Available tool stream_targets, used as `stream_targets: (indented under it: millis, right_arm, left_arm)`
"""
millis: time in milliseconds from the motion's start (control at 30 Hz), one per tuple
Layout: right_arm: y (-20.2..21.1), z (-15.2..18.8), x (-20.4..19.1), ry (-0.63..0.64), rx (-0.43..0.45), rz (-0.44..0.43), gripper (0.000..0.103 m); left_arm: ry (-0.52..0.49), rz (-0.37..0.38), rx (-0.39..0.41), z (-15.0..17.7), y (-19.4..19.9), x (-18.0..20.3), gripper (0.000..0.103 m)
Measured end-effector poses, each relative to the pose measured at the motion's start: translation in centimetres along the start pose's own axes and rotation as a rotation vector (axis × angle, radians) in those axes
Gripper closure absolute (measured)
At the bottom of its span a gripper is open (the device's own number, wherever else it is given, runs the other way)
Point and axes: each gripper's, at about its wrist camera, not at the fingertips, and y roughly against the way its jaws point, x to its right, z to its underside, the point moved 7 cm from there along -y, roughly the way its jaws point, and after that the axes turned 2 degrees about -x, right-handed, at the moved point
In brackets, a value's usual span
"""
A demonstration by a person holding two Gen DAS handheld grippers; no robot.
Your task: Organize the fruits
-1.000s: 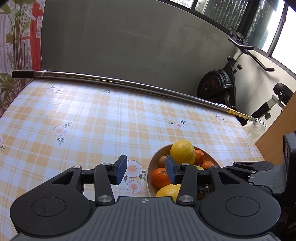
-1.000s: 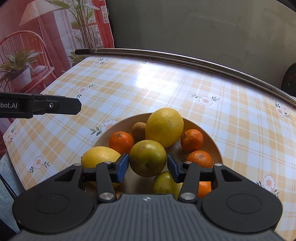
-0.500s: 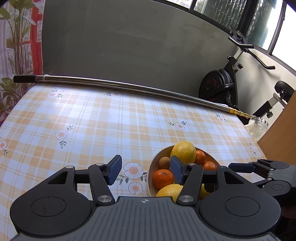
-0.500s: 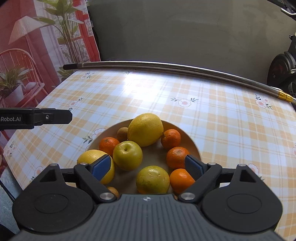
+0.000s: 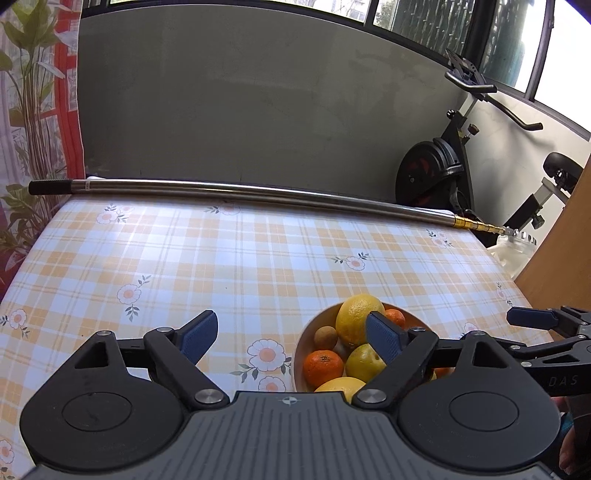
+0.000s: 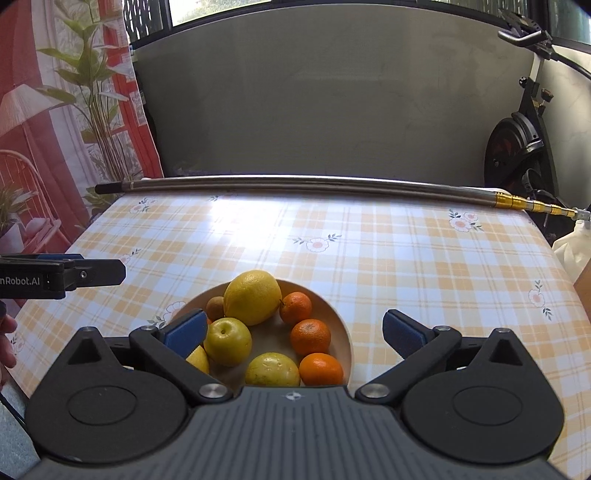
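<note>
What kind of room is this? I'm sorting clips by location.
Probably a home balcony or sunroom serving as a dining corner: a table with a checked floral tablecloth holds a bowl of fruit, an exercise bike stands by the wall, and windows run above it.

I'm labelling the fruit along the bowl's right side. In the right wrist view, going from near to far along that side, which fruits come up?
Nearest orange tangerine → middle tangerine → far tangerine, all lying inside the bowl.
</note>
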Motion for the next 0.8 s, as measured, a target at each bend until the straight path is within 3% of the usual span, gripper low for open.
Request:
stream_targets:
  millis: [267, 533, 800]
  right_arm:
    - [5.2, -3.8, -0.4, -0.047, 0.146, -0.014, 0.0]
    - [9.9, -7.6, -2.1, -0.021, 0.27, -0.04, 0.0]
    - [14.2, -10.4, -3.4, 0.012, 0.404, 0.023, 0.0]
  left_arm:
    - [-0.062, -0.043, 0.172, -3.7, 4.9, 0.8, 0.009]
    - [-0.102, -0.032, 0.339, -7.7, 10.6, 1.9, 0.001]
    - [-0.135, -0.065, 0.464, -10.1, 14.7, 4.0, 0.0]
